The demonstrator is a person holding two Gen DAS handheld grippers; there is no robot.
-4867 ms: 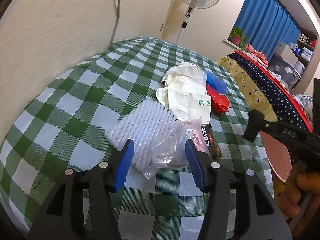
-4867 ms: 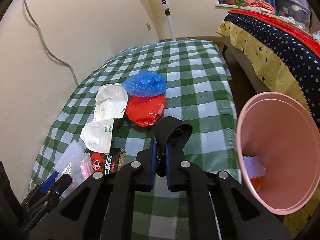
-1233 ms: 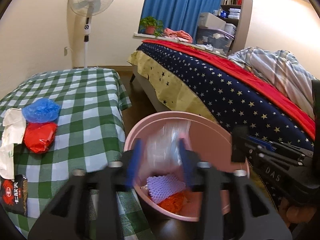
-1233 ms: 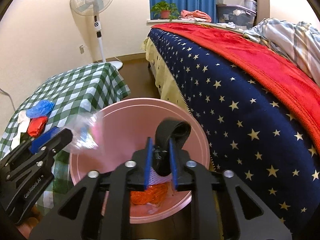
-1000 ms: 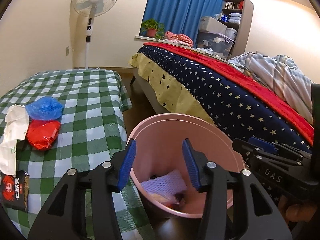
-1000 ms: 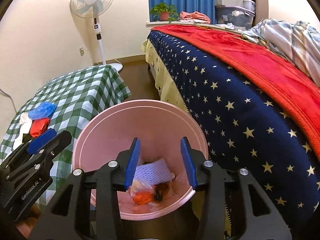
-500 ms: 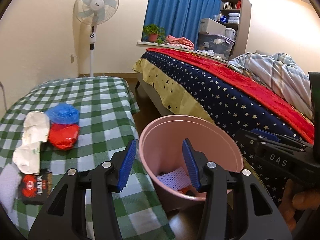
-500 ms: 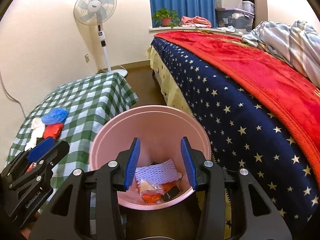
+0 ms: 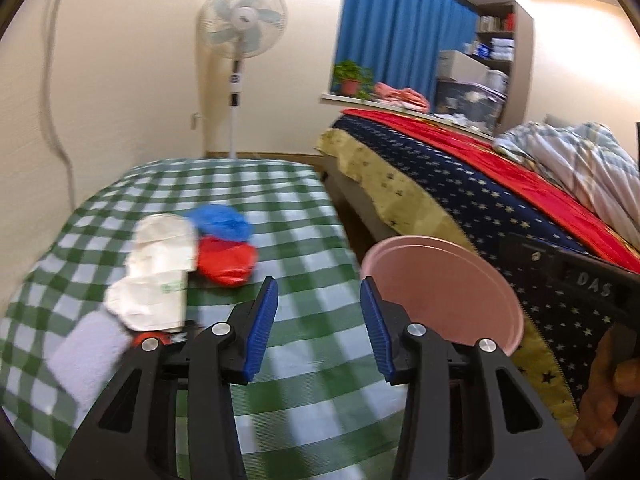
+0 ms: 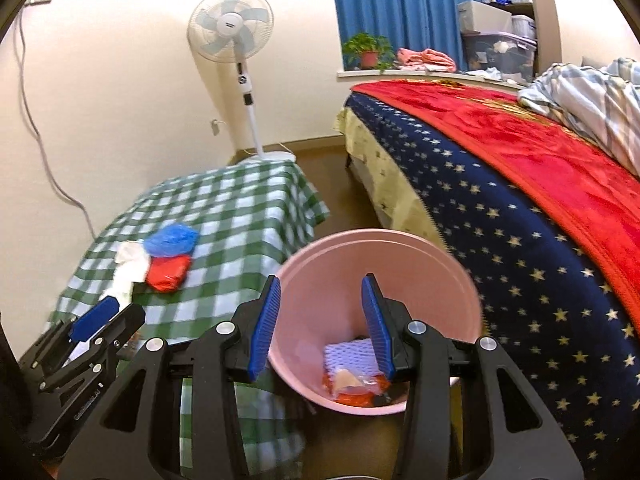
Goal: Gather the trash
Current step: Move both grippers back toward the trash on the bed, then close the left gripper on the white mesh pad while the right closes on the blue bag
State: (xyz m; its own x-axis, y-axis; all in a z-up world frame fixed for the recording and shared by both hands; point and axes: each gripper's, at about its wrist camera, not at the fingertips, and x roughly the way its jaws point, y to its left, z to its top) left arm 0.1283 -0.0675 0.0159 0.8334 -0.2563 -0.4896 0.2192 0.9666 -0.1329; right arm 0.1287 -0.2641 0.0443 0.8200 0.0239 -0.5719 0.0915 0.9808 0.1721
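Note:
My left gripper is open and empty above the front of the green checked table. On the table lie a blue bag, a red bag, white bags, a white foam net and a red-black packet, partly hidden by my fingers. My right gripper is open and empty over the pink bin, which holds a foam net, a clear bag and orange trash. The bin also shows in the left wrist view.
A bed with a starred navy cover and red blanket stands right of the bin. A standing fan is by the far wall. A cable hangs down the wall left of the table. The left gripper's body shows in the right wrist view.
Both grippers let go of their trash into the pink bin about a second ago and stay open. The left gripper has swung left from the bin back over the table. The right has pulled back.

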